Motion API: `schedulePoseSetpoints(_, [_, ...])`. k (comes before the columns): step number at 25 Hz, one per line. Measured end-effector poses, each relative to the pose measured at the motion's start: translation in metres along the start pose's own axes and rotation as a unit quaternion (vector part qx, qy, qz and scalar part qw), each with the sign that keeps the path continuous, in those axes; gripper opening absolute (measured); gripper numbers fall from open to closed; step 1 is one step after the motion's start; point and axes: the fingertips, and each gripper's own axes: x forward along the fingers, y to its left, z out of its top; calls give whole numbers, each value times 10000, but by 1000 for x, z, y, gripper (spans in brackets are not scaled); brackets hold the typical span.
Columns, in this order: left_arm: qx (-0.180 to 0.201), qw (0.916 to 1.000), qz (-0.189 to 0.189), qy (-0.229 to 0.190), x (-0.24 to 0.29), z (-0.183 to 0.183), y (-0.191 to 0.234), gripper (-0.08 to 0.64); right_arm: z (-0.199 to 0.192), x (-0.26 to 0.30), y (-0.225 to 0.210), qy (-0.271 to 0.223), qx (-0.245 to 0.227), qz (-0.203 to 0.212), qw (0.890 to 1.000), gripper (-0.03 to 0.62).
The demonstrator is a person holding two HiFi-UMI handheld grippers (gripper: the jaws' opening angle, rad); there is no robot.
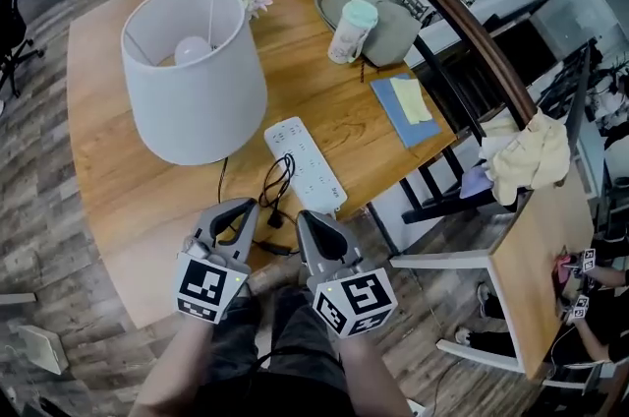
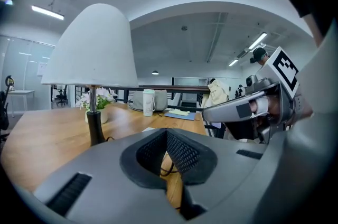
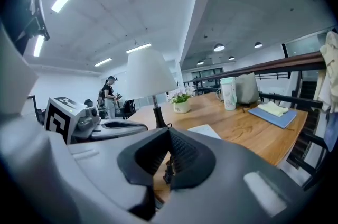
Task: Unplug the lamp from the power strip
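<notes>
In the head view, the lamp (image 1: 194,71) is standing on the wooden surface (image 1: 118,179) with its white shade upright. The white strip (image 1: 306,164) is lying flat just to its right. The black cord (image 1: 278,181) is running from the lamp base and lying in a loop just beside the strip's left edge, and its dark end is resting on the wood close to the two grippers. The left gripper (image 1: 248,206) and the right gripper (image 1: 303,214) are hovering side by side at the near edge of the surface, both pointing toward the strip. Farther back, a cup (image 1: 351,29) is standing against a grey bag (image 1: 388,31), and a blue notebook (image 1: 405,110) is lying near them. In the left gripper view, the fingers (image 2: 182,151) are pressing together with nothing between them. The lamp is rising ahead at the left, and the right gripper is showing at the right side. In the right gripper view, the fingers (image 3: 185,151) are also closed on each other. A dark piece of cord is showing in the slit under them, but I cannot tell if it is touching them. The lamp is standing ahead and the strip is lying just to its right.
</notes>
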Motion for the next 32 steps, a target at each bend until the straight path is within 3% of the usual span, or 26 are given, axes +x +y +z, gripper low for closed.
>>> schedulePoseSetpoints(14, [-93, 9973, -196, -702, -4, 62, 5, -5, 51, -20, -8, -434, -412, -81, 9982, 8])
schedulePoseSetpoints(32, [-150, 9923, -245, -1208, -26, 126, -1, -5, 116, -47, -15, -1011, -810, -134, 9915, 8])
